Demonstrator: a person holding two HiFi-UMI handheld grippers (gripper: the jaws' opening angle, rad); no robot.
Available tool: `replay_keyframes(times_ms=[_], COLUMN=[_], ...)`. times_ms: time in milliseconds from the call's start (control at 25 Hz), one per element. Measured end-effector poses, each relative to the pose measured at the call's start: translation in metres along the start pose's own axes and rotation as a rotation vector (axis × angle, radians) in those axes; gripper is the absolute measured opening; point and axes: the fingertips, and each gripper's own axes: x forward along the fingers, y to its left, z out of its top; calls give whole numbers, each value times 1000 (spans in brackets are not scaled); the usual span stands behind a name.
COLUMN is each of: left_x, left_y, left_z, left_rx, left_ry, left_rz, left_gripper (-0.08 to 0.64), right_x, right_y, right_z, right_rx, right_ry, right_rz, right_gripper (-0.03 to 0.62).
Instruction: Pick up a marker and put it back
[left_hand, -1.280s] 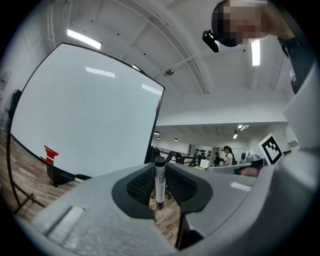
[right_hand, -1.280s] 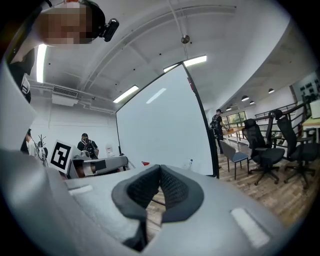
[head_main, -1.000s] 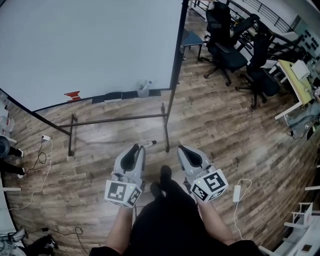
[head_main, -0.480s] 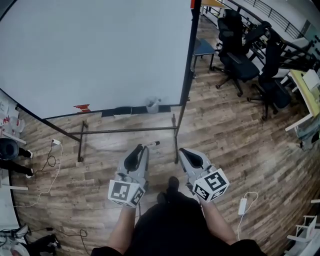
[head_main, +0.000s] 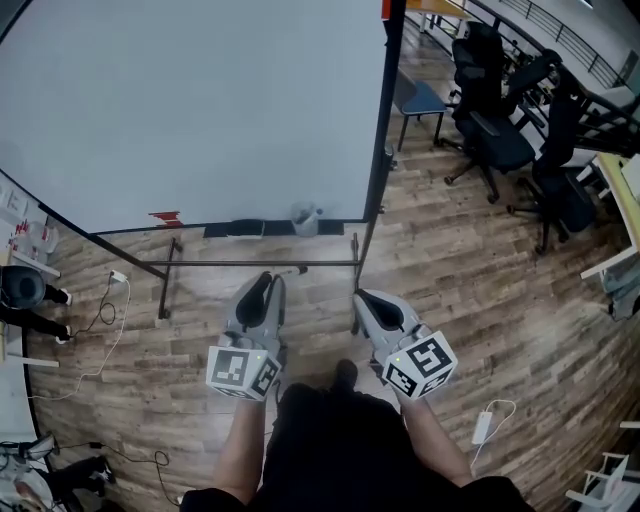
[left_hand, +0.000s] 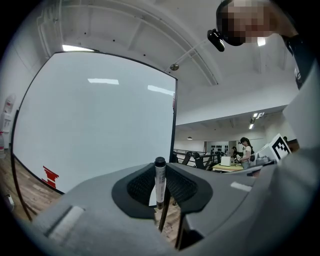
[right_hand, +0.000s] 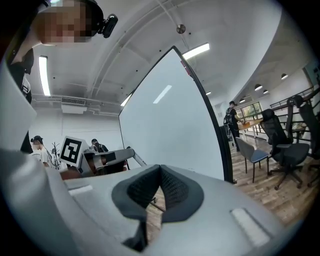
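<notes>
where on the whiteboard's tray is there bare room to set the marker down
The black tray along the white whiteboard's lower edge looks bare left of the clear plastic cup; the cup crowds its right end.

Probably an open office: standing whiteboard (head_main: 200, 100), black swivel chairs (head_main: 492, 125), wood-plank floor (head_main: 450, 260).

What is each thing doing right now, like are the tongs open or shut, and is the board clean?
left tongs: shut on the marker.
marker: pinched tight, held up off the floor.
right tongs: shut, holding nothing.
whiteboard: standing upright, blank except for a small red mark low on its left.
office chairs: empty.
</notes>
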Motion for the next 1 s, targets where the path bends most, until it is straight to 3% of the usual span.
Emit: replay_keyframes(times_ms=[240,480,1000], left_x=[19,47,134], left_y=[10,28,91], left_z=[1,-12,-35], left_rx=[14,1,-20], left_ry=[17,41,90], left_rz=[33,21,-120], left_gripper=[77,77,77], right_x=[13,22,78], right_y=[-12,-36,-68], right_z=[0,0,21], right_rx=[30,64,45], right_ry=[5,-7,-20], right_rz=[22,-35,-237], right_gripper=[2,2,2])
